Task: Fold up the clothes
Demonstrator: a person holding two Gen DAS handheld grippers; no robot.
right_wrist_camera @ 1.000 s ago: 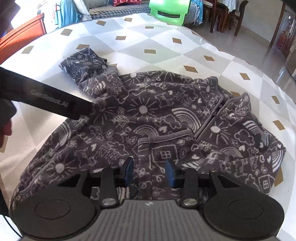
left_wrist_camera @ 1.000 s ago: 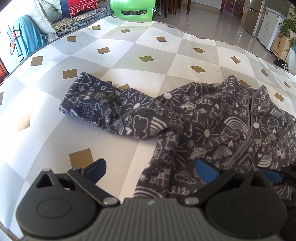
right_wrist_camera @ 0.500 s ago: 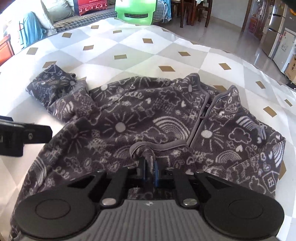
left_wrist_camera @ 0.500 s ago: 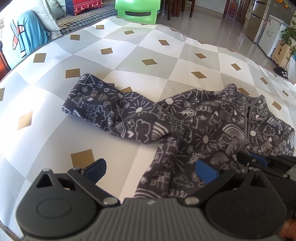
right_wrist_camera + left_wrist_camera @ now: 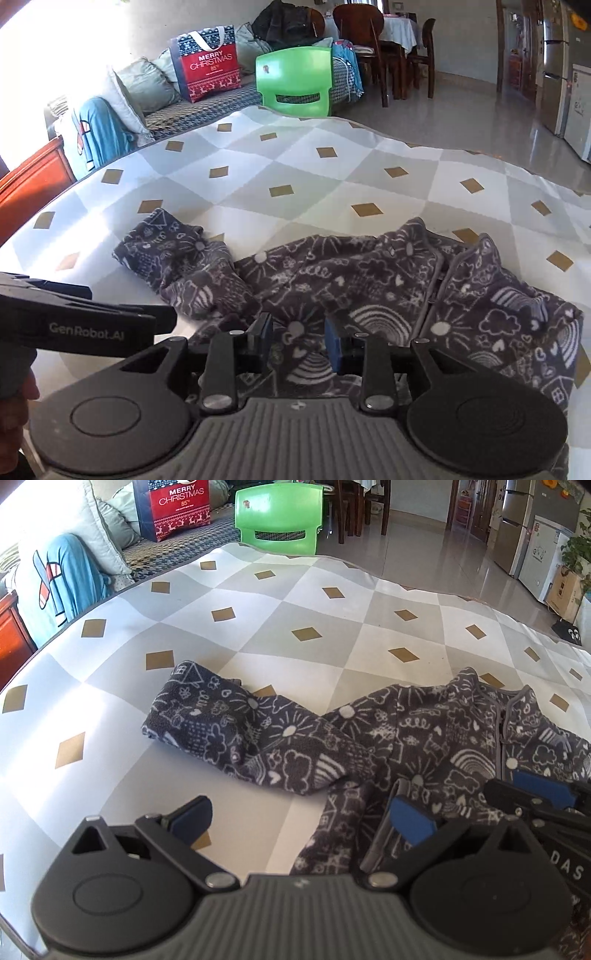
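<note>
Fleece jacket [image 5: 424, 738] lies spread on the checkered surface [image 5: 314, 602]. Left gripper [image 5: 301, 818] jaws stand wide, empty. Right gripper [image 5: 297, 341] jaws are opening above the fleece, gripping nothing.

A dark grey fleece jacket [image 5: 424, 738] carried white doodles of suns, clouds and rainbows. The tablecloth [image 5: 295, 602] showed grey and white diamonds with small gold ones. A chair [image 5: 295, 81] was bright green; a gift bag [image 5: 208, 62] red and navy.

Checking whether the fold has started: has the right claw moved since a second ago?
Yes. The right claw rose and tilted up from the fleece jacket; the green chair sits lower in its view.
</note>
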